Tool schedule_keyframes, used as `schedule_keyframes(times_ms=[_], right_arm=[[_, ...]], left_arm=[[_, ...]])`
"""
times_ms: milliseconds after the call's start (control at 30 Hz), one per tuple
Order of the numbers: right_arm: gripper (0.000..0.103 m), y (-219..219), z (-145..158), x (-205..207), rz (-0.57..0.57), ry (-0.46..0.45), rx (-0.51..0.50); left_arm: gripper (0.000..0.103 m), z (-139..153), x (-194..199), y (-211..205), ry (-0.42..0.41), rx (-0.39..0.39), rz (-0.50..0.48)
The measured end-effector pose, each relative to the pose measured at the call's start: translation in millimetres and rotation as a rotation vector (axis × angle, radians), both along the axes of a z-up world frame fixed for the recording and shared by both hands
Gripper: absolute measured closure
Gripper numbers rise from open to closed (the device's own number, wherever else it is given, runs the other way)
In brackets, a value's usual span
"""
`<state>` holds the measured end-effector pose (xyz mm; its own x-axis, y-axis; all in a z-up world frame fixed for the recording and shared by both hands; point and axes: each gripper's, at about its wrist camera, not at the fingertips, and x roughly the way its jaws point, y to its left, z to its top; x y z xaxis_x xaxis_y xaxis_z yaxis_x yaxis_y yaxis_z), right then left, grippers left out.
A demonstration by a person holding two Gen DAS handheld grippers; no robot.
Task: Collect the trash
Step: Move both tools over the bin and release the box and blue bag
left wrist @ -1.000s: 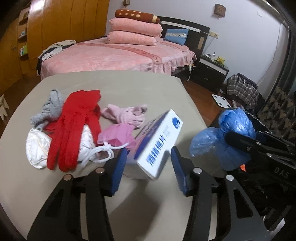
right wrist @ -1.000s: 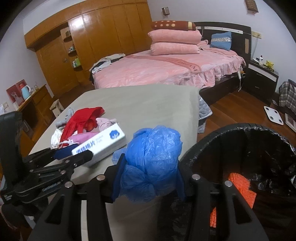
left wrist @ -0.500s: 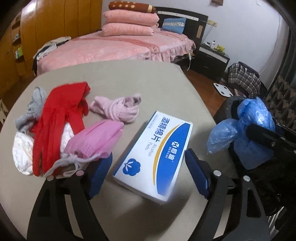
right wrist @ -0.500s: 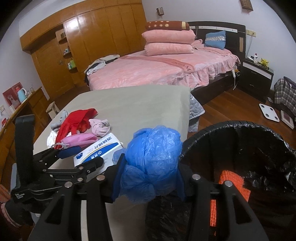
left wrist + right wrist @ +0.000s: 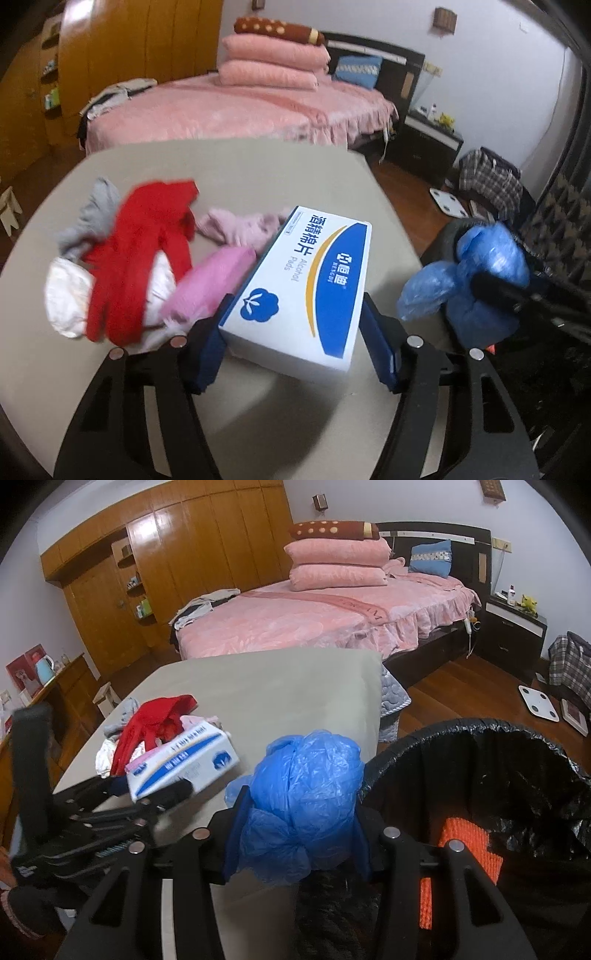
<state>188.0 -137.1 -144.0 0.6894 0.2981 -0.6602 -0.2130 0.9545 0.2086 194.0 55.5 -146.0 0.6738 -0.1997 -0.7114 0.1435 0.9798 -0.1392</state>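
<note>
Bedroom with a pink bed [image 5: 236,110] behind a beige table [image 5: 229,170], seen from the left wrist. Left gripper [image 5: 295,343] spread wide around the near end of a white-and-blue alcohol pads box [image 5: 306,280]; pads [image 5: 380,354] just beside the box, contact unclear. Left of the box, a pink mask [image 5: 210,284], a red glove [image 5: 136,258], a pale pink cloth [image 5: 240,225], a grey cloth [image 5: 92,218] and a white cloth [image 5: 66,299]. At right, a crumpled blue plastic bag [image 5: 476,273].

From the right wrist, same table [image 5: 277,686] and bed [image 5: 314,616]. Right gripper [image 5: 295,834] clamped on the blue plastic bag [image 5: 306,797], just left of a black-lined trash bin [image 5: 480,738] with something orange [image 5: 465,845] inside. Left gripper [image 5: 155,797] at the box [image 5: 184,764].
</note>
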Motion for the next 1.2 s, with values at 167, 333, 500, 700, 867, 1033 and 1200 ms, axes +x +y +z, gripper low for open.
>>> schedule_keyframes(times_ms=[167, 333, 500, 700, 867, 1033, 1200], right_arm=[[0.055, -1, 9, -4, 0.001, -0.019, 0.009], [0.055, -5, 24, -13, 0.005, -0.051, 0.024], [0.055, -10, 40, -27, 0.007, -0.087, 0.035], [0.055, -29, 60, -44, -0.019, -0.129, 0.035], [0.055, -55, 69, -59, -0.062, -0.152, 0.027], [0.055, -84, 76, -68, -0.118, -0.164, 0.026], [0.055, -109, 74, -75, -0.165, -0.158, 0.021]], left_arm=[[0.040, 29, -12, -3, -0.047, 0.011, 0.023], [0.041, 49, -25, -5, -0.083, 0.010, 0.033], [0.041, 66, -40, -16, -0.126, 0.020, 0.027], [0.042, 83, -52, -33, -0.157, 0.023, -0.002], [0.043, 91, -59, -50, -0.170, 0.014, -0.039], [0.045, 95, -62, -78, -0.175, 0.006, -0.099], [0.047, 87, -63, -108, -0.173, -0.003, -0.162]])
